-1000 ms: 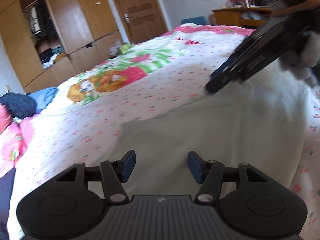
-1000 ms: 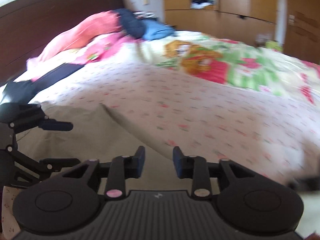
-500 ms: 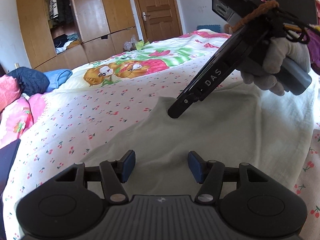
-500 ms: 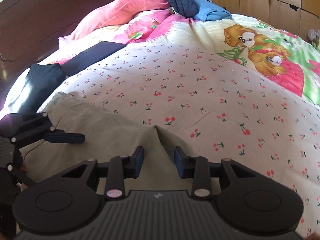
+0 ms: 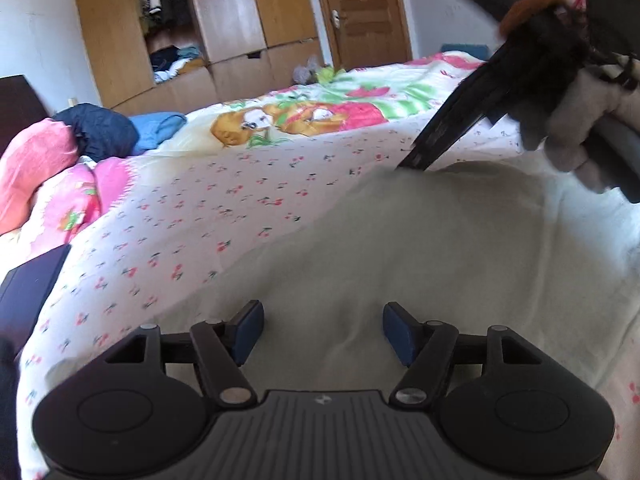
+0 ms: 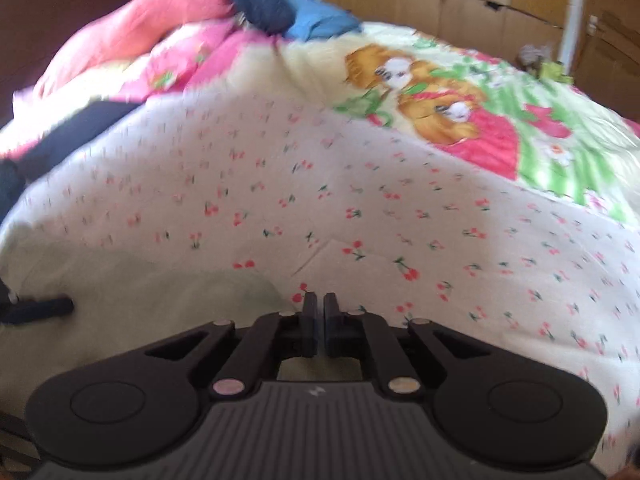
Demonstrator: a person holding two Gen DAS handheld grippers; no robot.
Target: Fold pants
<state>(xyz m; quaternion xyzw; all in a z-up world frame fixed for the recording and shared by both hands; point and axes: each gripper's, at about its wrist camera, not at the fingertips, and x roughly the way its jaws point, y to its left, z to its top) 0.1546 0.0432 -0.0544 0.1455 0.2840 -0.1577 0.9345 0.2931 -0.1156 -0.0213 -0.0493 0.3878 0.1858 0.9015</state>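
Note:
Pale grey-green pants (image 5: 420, 256) lie spread on the cherry-print bedsheet (image 5: 208, 216). My left gripper (image 5: 323, 330) is open just above the near part of the pants, nothing between its blue pads. My right gripper (image 6: 319, 322) is shut at the far edge of the pants (image 6: 160, 300); whether cloth is pinched between its pads I cannot tell. In the left wrist view the right gripper's tip (image 5: 416, 162) touches the far edge of the pants, held by a gloved hand (image 5: 576, 120).
Pink pillows (image 5: 36, 160), a dark blue garment (image 5: 100, 128) and a blue cloth (image 5: 160, 126) lie at the head of the bed. A dark flat item (image 5: 28, 284) lies at the left. Wooden wardrobes (image 5: 224, 20) and a door (image 5: 364, 12) stand behind.
My right gripper has closed from open to shut at the pants' far edge. Both views have shifted; the left gripper stays open over the pants.

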